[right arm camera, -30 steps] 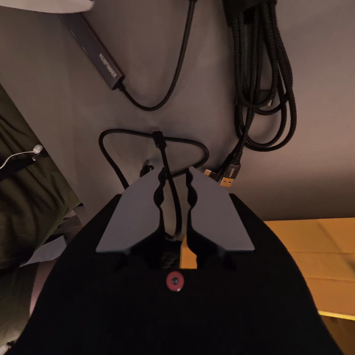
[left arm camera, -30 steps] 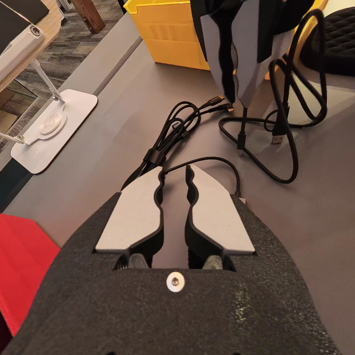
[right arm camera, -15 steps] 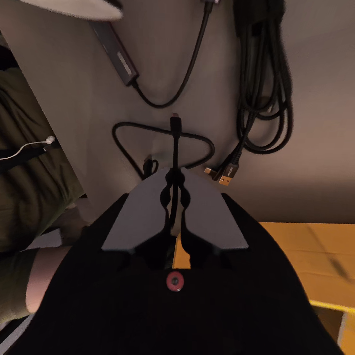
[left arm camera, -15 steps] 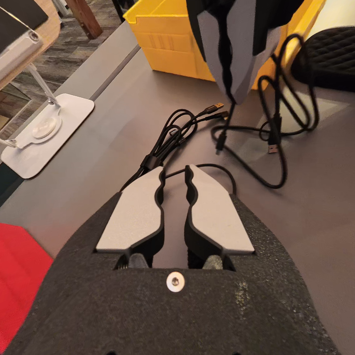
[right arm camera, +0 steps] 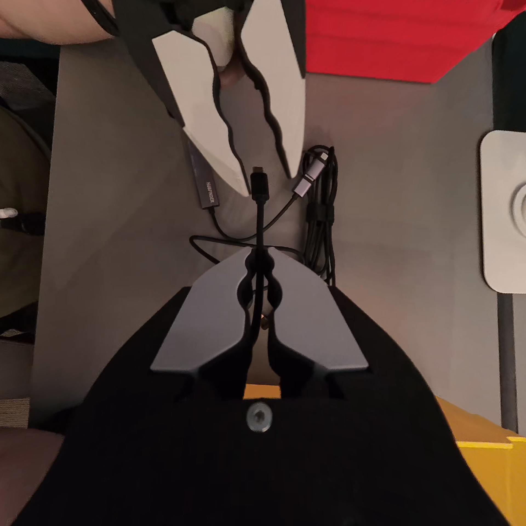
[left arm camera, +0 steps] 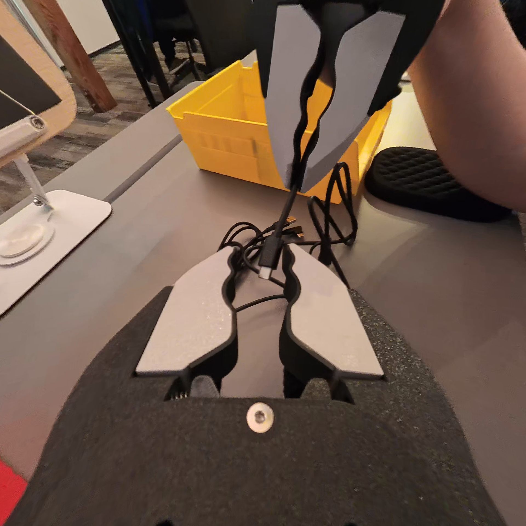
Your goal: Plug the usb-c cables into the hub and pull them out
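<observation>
Right gripper (right arm camera: 258,250) is pinching limp black cable (right arm camera: 259,222); left gripper (left arm camera: 260,257) is gaping. Probably better gripping rigid plug (left arm camera: 269,254).

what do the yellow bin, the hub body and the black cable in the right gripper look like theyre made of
Yellow bin: moulded plastic, by its uniform colour, ribbed wall and soft sheen.
Hub: probably anodised metal, matte dark grey with crisp edges; painted plastic is possible.
Black cable, pinched in the right gripper: smooth rubbery jacket, a moulded plastic plug housing and a bright metal tip.
</observation>
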### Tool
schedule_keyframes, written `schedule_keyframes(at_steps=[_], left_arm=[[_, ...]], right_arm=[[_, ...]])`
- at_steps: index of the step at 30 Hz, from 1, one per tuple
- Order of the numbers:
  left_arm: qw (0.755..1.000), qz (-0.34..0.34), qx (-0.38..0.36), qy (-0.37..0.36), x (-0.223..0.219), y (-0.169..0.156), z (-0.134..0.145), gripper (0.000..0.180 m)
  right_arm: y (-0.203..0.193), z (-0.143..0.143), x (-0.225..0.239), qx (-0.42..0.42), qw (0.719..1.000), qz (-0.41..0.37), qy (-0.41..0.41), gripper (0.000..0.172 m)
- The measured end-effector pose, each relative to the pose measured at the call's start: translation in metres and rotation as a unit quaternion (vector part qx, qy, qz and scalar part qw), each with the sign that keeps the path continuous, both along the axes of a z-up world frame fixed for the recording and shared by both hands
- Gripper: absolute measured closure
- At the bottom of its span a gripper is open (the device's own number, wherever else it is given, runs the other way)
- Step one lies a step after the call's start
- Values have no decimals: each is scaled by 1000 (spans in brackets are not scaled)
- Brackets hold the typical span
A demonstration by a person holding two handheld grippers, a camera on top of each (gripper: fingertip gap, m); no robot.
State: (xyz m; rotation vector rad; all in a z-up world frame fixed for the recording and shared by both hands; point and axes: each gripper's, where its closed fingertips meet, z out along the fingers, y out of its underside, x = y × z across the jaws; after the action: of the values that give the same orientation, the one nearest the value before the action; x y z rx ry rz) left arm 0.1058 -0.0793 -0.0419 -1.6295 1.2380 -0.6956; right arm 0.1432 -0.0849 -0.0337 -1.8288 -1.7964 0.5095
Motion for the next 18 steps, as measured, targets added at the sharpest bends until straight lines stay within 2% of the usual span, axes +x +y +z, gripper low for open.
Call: schedule_keyframes(at_steps=[5, 8, 11, 16, 18], left_arm=[[1000, -7, 15, 12, -1, -3, -4, 147], [999, -33, 1, -18, 4, -11, 1, 162], [999, -43, 2, -19, 4, -13, 1, 166], [999, -13, 32, -18, 2, -9, 8, 167], [999, 4, 31, -30, -2, -4, 14, 167]], right_arm=[[-2, 6, -5, 21, 1000, 14, 12, 166], [-4, 8, -7, 32, 999, 23, 15, 167], [-5, 9, -7, 36, 999, 30, 17, 167], [2, 11, -7, 65, 997, 25, 32, 164], [7, 23, -9, 94, 994, 15, 55, 153]])
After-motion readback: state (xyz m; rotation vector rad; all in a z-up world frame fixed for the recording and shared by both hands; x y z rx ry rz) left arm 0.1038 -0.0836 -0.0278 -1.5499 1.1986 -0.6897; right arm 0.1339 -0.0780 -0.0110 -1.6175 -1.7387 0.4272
